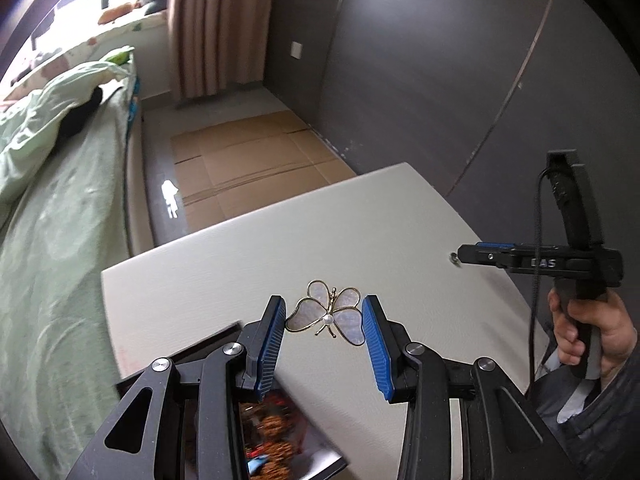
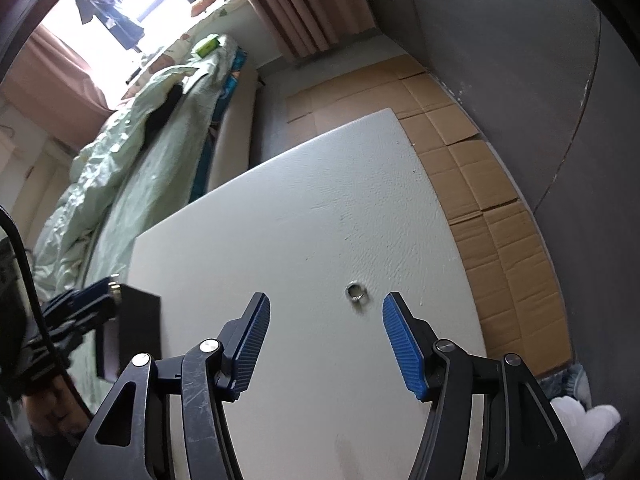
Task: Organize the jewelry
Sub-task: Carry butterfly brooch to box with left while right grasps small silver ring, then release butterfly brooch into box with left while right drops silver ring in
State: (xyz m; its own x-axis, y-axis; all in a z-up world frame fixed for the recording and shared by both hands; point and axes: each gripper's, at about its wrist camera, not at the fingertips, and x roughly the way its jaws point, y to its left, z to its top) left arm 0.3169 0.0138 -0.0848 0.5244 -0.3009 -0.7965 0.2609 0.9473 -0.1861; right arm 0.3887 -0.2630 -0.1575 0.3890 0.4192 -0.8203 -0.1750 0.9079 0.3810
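Note:
A gold butterfly brooch (image 1: 329, 314) with pale wings and a pearl hangs over the white table (image 1: 192, 280), and my left gripper (image 1: 324, 306) is shut on it, a blue pad against each wing edge. Under that gripper lies an open dark box (image 1: 224, 336) with blurred colourful contents. A small silver ring (image 2: 356, 293) lies on the table (image 2: 320, 208), just ahead of my right gripper (image 2: 326, 300) and nearer its right finger. That gripper is open, with nothing between the pads. In the left wrist view the right gripper (image 1: 466, 255) shows side-on with its tips beside the ring (image 1: 454, 257).
The black box (image 2: 128, 320) sits at the table's left edge with the left gripper (image 2: 84, 300) over it. A bed with a green duvet (image 1: 52, 200) runs along the left. Flattened cardboard (image 2: 480, 184) covers the floor beyond the table, below a dark wall (image 1: 440, 80).

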